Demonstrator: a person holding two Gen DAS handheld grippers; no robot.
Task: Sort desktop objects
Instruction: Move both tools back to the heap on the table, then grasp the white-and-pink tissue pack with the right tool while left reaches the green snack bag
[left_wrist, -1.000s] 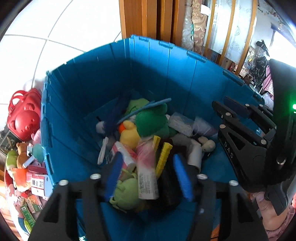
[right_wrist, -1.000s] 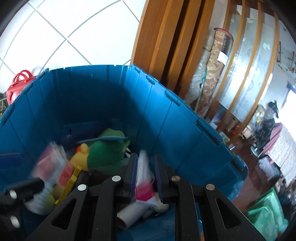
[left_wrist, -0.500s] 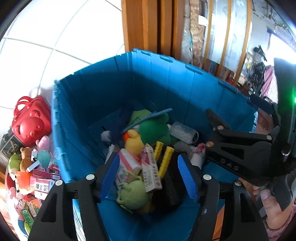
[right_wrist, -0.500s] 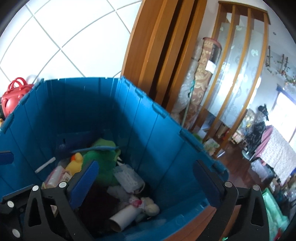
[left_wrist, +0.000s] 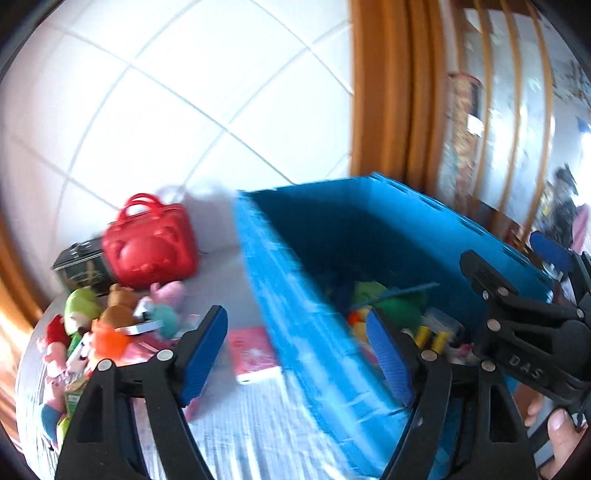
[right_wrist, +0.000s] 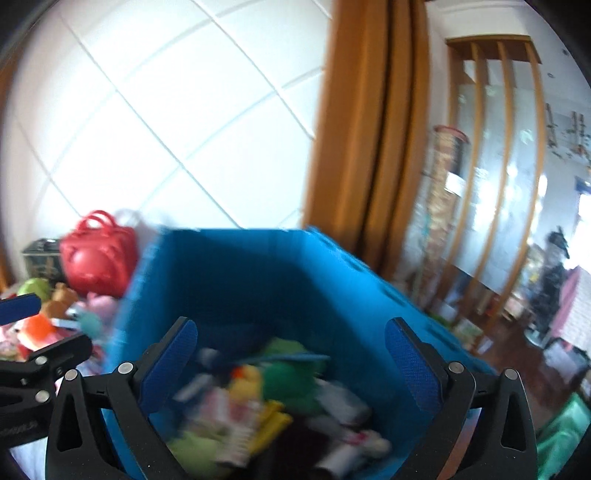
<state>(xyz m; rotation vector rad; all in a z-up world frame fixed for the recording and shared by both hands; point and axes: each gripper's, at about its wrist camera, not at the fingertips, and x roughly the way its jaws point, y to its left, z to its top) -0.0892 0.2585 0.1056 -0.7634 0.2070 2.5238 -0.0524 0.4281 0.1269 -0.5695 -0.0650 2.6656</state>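
A white-tiled wall backs a light tablecloth (left_wrist: 258, 417) carrying a blue crate (left_wrist: 295, 314) of mixed toys, with loose plush toys (left_wrist: 110, 325) and a red bag (left_wrist: 147, 247) beside it. Left gripper (left_wrist: 295, 350): jaws opening, nothing between them, straddling the crate's near wall. Right gripper (right_wrist: 291, 369): jaws fully spread, empty, above the crate.

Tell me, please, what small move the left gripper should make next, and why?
Probably swing toward the toy pile beside the red bag: the left gripper, jaws opening, holds nothing, the bin already holds items, and those toys remain unsorted.
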